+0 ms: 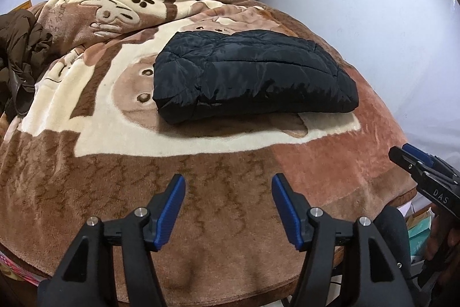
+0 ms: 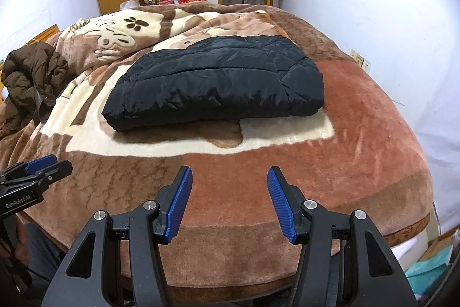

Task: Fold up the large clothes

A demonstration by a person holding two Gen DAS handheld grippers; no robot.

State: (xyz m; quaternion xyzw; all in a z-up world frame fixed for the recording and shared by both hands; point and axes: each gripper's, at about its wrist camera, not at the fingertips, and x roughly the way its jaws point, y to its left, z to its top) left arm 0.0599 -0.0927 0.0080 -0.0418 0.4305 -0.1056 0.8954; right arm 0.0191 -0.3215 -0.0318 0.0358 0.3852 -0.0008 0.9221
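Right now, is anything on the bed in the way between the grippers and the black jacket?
No, nothing visible. Only bare blanket lies between the right hand-held gripper, the left hand-held gripper and the folded black jacket. The brown coat sits off to the left side.

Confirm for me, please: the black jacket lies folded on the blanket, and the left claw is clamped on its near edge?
Not quite. The black jacket does lie folded on the blanket, but the left claw is open and empty, short of the jacket, as the left wrist view shows.
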